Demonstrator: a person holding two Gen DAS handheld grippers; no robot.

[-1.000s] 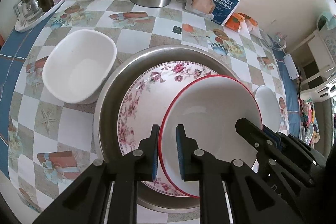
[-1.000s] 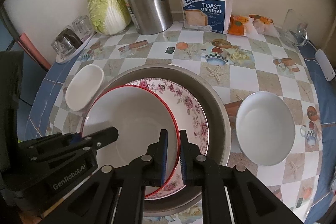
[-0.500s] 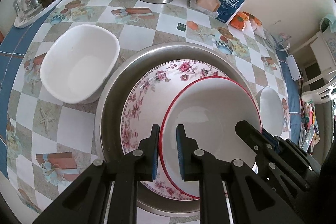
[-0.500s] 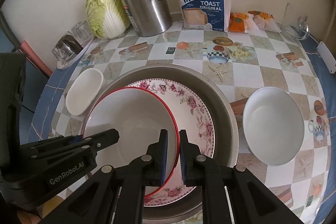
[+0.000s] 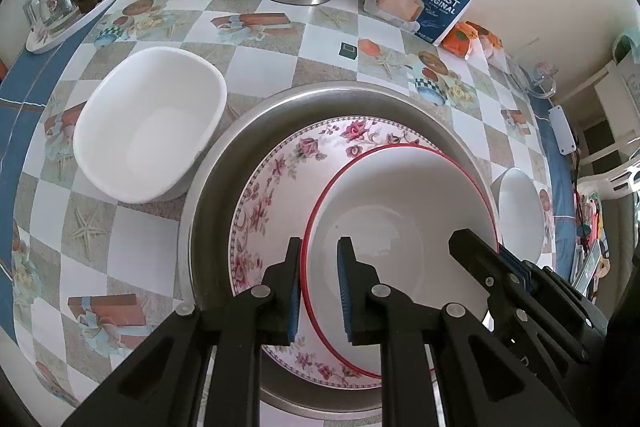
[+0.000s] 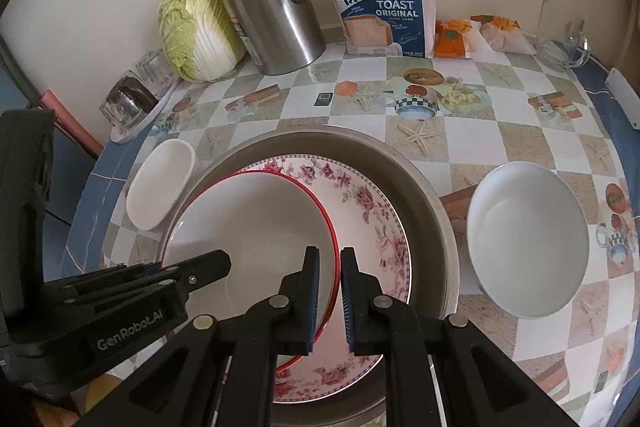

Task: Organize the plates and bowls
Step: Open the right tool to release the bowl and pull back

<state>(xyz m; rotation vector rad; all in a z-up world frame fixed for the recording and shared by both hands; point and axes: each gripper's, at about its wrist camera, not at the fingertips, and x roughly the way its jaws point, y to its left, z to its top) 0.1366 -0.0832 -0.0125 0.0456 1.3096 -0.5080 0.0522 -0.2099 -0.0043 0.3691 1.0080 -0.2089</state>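
Left tongs (image 5: 318,287) are pinched on the near-left edge of the red-rimmed bowl (image 5: 400,219), one pad outside the red line and one inside. Right tongs (image 6: 330,291) are doing the same on the opposite edge, so it's a two-handed hold with the rim running between the pads on both sides.

Honestly, not much has changed over the last second. The grip spots are the same and the bowl sits in the same place against what's under it. The right camera's view has drifted a touch, with the round white bowl (image 6: 528,239) sliding slightly further right in frame. I read that as the bowl being carried or settled very slowly, not released. I can't tell whether its base is resting or hanging just above.

Under it is the floral plate (image 5: 280,187), which lies inside the big steel basin (image 5: 224,167). The red-rimmed bowl is off-centre over the plate, pushed toward the left-hand tongs' side of the basin.

Further out on the desk (image 5: 132,247), the oval white dish (image 5: 152,123) is just beside the basin on one side, with the round white bowl near the other side. Both are outside the stack, so I'd guess those are what's left to sort. At the back wall are a thermos (image 6: 272,7), a cabbage (image 6: 192,27) and a toast bag (image 6: 380,11).
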